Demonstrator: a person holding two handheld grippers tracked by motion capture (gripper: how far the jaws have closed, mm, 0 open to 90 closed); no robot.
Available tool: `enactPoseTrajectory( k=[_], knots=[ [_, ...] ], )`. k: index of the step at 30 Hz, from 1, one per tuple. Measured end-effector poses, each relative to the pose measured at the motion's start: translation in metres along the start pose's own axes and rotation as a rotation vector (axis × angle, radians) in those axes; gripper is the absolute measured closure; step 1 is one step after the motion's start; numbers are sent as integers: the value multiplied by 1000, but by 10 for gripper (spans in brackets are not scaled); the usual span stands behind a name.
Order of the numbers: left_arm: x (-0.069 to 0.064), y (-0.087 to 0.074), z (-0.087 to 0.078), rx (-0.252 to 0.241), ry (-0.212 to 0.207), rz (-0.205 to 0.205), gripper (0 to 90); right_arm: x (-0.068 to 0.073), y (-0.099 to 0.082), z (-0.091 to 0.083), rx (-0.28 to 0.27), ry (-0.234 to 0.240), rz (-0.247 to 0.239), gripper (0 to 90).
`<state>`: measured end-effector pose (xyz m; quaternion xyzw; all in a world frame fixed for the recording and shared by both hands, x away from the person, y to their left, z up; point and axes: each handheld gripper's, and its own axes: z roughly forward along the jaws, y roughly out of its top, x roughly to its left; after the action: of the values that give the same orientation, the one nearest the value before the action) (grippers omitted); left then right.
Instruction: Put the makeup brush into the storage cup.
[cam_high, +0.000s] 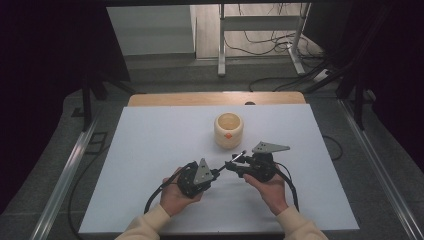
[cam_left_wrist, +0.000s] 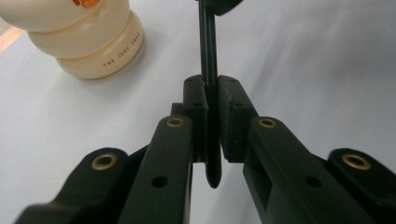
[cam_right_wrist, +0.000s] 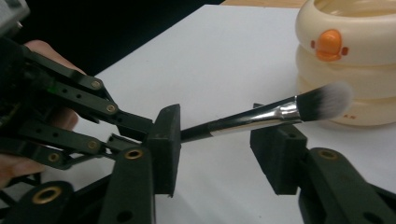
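Note:
A black-handled makeup brush (cam_high: 235, 159) with a silver ferrule and pale bristles hangs level above the white table. My left gripper (cam_high: 216, 174) is shut on the handle end; in the left gripper view the thin handle (cam_left_wrist: 208, 56) is pinched between the pads of that gripper (cam_left_wrist: 212, 93). My right gripper (cam_high: 231, 166) faces it from the right. In the right gripper view the brush (cam_right_wrist: 261, 116) passes between the jaws of the right gripper (cam_right_wrist: 219, 140), which stand apart without pressing on it. A cream duck-face cup (cam_high: 228, 130) (cam_left_wrist: 88, 42) (cam_right_wrist: 355, 60) stands upright just beyond the bristles.
A white sheet (cam_high: 150, 150) covers the table, with a wooden edge (cam_high: 215, 98) showing at the far side. Beyond the table are a metal stand (cam_high: 222, 45) and loose cables (cam_high: 270, 42) on the floor. Dark curtains close off both sides.

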<state>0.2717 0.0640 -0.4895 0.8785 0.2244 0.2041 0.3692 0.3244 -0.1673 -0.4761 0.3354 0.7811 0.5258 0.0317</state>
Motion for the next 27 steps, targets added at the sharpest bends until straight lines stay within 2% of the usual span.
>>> enactPoseTrajectory(
  k=[7,12,14,17,20,24,27],
  knots=[
    [-2,1,5,33,-3,19,817,-2,1,-2,-28,74,36,702],
    [-5,2,11,49,-23,30,805,-2,1,-2,-41,136,65,801],
    [-6,2,12,50,-27,31,800,-2,1,-3,-43,163,74,825],
    [-6,2,13,49,-37,26,779,-1,1,-3,-44,167,69,827],
    [-5,2,12,44,-31,14,677,-1,2,-5,-49,146,58,828],
    [-2,3,9,30,-29,-29,479,-3,3,-9,-56,127,48,828],
    [1,3,6,13,-22,-55,381,-4,4,-11,-60,119,44,828]
  ],
)
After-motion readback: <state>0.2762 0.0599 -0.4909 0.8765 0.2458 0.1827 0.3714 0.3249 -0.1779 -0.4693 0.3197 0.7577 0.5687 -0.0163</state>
